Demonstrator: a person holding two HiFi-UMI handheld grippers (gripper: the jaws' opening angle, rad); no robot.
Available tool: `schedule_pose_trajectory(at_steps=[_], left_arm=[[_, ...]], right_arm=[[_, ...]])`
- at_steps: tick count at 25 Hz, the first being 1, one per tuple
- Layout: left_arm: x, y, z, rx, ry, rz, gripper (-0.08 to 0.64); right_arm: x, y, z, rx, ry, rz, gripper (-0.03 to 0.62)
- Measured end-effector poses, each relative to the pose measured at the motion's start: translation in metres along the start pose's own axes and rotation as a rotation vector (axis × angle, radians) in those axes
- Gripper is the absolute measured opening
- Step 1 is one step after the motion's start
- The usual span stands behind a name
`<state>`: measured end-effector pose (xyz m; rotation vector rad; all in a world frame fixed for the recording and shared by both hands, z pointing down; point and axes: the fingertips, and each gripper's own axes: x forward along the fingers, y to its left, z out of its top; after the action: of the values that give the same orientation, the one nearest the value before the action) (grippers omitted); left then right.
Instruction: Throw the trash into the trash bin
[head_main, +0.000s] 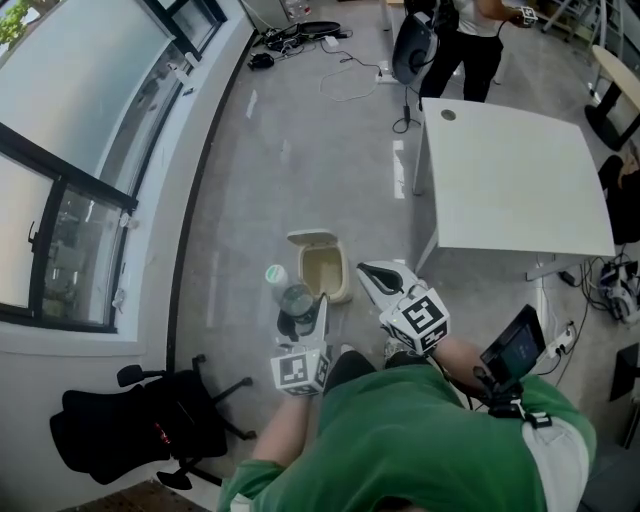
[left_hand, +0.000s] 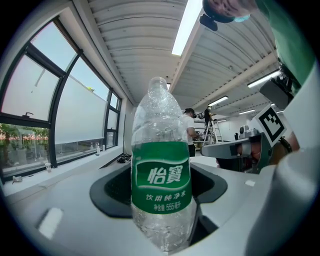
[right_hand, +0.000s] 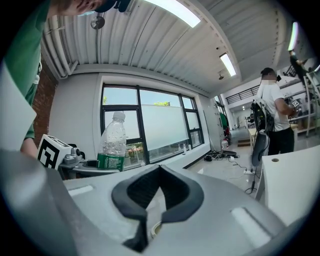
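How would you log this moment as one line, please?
left gripper: shut on bottle | right gripper: shut, empty | bin: lid open, bottle not yet in

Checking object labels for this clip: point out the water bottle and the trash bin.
water bottle (left_hand: 161, 180): left gripper view, on its green label.
trash bin (head_main: 346, 275): head view, on its right rim.

White table (head_main: 510, 180) on the grey floor (head_main: 300, 180), ahead and to the right of the jaws of the right gripper (head_main: 375, 278). A standing person (head_main: 468, 45) and a tangle of black cables (head_main: 300, 32) lie far beyond the jaws. Black office chair (head_main: 110, 430), behind and left of the jaws, beneath the dark-framed window (head_main: 70, 150).
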<state>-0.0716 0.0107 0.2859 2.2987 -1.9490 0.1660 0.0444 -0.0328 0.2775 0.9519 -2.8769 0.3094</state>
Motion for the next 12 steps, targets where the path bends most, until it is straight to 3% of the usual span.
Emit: schedule_pose_trajectory(at_steps=[12], left_arm=[[0.046,0.054,-0.027,0.001,0.036,-0.060,0.326]], right_arm=[[0.059,-0.013,-0.017,-0.007,0.085,-0.070,0.003]])
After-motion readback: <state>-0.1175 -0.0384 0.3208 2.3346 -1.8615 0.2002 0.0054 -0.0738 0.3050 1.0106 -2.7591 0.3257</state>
